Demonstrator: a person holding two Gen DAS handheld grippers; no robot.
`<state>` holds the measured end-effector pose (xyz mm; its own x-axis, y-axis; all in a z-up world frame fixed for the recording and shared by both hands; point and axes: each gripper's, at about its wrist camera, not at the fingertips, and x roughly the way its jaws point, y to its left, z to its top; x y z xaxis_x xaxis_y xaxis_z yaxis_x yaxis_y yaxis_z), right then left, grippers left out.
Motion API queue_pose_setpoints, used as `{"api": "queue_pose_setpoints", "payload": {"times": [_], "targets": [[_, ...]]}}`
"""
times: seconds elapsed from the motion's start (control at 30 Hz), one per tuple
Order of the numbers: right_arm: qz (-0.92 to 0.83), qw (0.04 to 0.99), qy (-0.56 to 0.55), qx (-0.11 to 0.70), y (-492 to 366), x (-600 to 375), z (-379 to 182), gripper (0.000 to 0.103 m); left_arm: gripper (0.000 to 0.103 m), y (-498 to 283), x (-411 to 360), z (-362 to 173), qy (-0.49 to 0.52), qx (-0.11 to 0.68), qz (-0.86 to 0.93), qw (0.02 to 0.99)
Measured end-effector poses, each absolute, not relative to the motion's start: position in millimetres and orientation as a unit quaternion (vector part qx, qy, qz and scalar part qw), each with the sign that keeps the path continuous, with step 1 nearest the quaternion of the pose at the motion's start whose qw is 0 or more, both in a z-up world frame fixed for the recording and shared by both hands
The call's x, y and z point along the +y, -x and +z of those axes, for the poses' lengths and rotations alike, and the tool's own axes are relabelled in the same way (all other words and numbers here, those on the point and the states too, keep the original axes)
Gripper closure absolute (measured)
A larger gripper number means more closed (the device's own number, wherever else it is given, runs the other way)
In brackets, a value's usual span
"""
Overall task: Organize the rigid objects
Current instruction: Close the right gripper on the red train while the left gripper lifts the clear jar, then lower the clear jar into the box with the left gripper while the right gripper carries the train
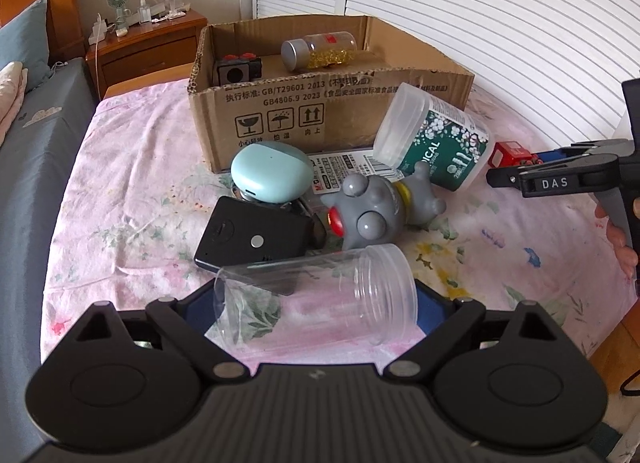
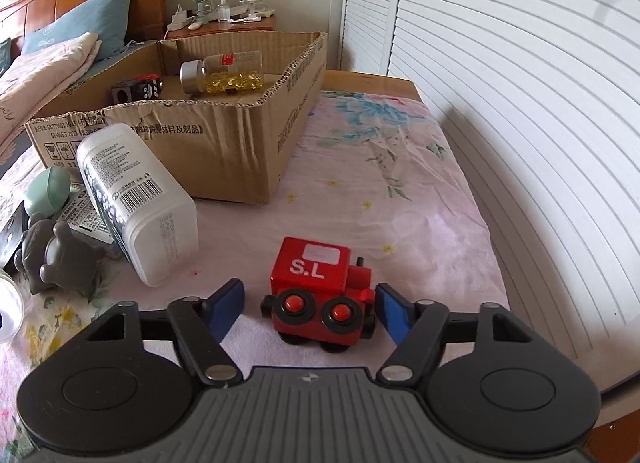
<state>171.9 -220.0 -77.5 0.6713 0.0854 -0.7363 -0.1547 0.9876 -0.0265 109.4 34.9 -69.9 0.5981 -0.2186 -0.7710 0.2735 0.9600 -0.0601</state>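
The red toy train [image 2: 320, 291] stands on the bedsheet [image 2: 400, 199], directly between the spread fingers of my right gripper [image 2: 310, 307], long axis running left to right across the gap. The cardboard box [image 2: 224, 151] sits far left of it. My left gripper [image 1: 316, 303] clamps a clear plastic jar [image 1: 316, 299] lying crosswise. The right hand is nearer the train

Clear plastic jar [image 1: 316, 299], glossy red train [image 2: 320, 291]
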Motion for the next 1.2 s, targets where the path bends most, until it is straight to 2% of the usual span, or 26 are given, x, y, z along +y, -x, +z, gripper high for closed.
{"api": "queue_pose_setpoints", "payload": {"times": [0.1, 0.37, 0.73, 1.2], "targets": [[0.066, 0.912, 0.047, 0.403, -175, -219, -75, 0.042, 0.009, -111, 36, -70, -0.028, 0.429, -0.137, 0.892], [0.076, 0.905, 0.049, 0.417, -176, -219, -71, 0.042, 0.012, -110, 42, -66, -0.015, 0.429, -0.14, 0.892], [0.105, 0.903, 0.06, 0.413, -163, -222, -48, 0.042, 0.013, -109, 41, -54, -0.049, 0.434, -0.164, 0.884], [0.159, 0.91, 0.084, 0.373, -156, -208, 5, 0.042, 0.013, -137, 36, 6, -0.069, 0.388, -0.188, 0.899]]}}
